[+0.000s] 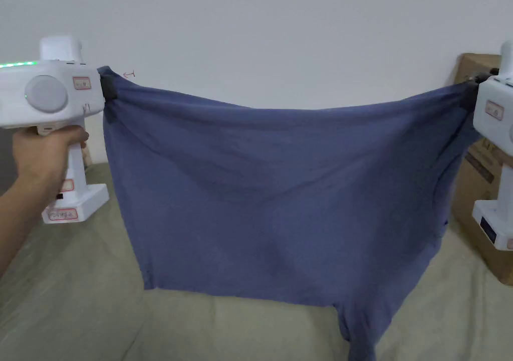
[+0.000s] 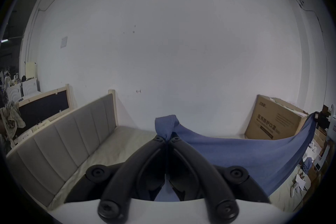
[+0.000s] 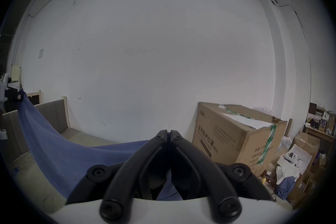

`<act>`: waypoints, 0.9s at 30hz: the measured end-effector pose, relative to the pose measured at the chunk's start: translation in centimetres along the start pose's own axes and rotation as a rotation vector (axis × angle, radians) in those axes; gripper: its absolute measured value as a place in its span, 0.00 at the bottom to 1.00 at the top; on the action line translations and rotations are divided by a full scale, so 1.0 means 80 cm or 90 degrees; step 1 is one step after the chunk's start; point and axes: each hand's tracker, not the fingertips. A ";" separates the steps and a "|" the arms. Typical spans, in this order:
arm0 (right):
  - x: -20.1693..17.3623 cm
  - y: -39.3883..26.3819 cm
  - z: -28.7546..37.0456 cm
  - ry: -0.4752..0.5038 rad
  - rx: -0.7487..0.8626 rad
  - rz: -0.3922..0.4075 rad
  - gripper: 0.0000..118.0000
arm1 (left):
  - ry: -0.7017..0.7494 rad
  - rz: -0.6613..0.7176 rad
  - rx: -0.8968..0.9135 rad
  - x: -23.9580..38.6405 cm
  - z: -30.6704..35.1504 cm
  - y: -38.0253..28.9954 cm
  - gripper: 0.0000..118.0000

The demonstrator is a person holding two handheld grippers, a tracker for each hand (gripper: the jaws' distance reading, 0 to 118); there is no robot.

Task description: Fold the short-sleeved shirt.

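A blue short-sleeved shirt (image 1: pixel 280 201) hangs stretched in the air between my two grippers, above a beige bed (image 1: pixel 75 302). My left gripper (image 1: pixel 107 87) is shut on its upper left corner, and a tuft of blue cloth (image 2: pixel 166 128) sticks out past the closed jaws. My right gripper (image 1: pixel 471 88) is shut on the upper right corner, where the cloth (image 3: pixel 72 155) runs away from the closed jaws (image 3: pixel 168 134). The top edge sags between them. One lower part (image 1: pixel 363 334) hangs down to the bed at the bottom right.
A white wall (image 1: pixel 280 31) stands close behind the shirt. A large cardboard box (image 1: pixel 483 186) sits at the right of the bed, with more boxes and clutter (image 3: pixel 298 160) beyond it. A padded headboard (image 2: pixel 72 135) borders the bed on the left.
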 end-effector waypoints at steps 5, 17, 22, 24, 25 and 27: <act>0.003 0.028 -0.041 0.000 0.018 -0.028 0.01 | 0.013 -0.016 0.027 0.006 -0.031 0.030 0.01; -0.008 -0.075 -0.091 0.018 -0.047 -0.042 0.01 | 0.029 -0.023 -0.038 0.007 -0.117 -0.069 0.01; -0.013 -0.161 -0.085 0.026 -0.126 -0.060 0.01 | 0.029 -0.022 -0.087 0.000 -0.128 -0.150 0.01; -0.017 -0.188 -0.069 0.029 -0.142 -0.059 0.01 | 0.027 -0.012 -0.110 -0.004 -0.121 -0.181 0.01; -0.017 -0.202 -0.063 0.030 -0.159 -0.063 0.01 | 0.021 -0.007 -0.125 -0.008 -0.114 -0.197 0.01; -0.015 -0.230 -0.041 0.033 -0.179 -0.077 0.01 | 0.015 -0.004 -0.139 -0.013 -0.094 -0.226 0.01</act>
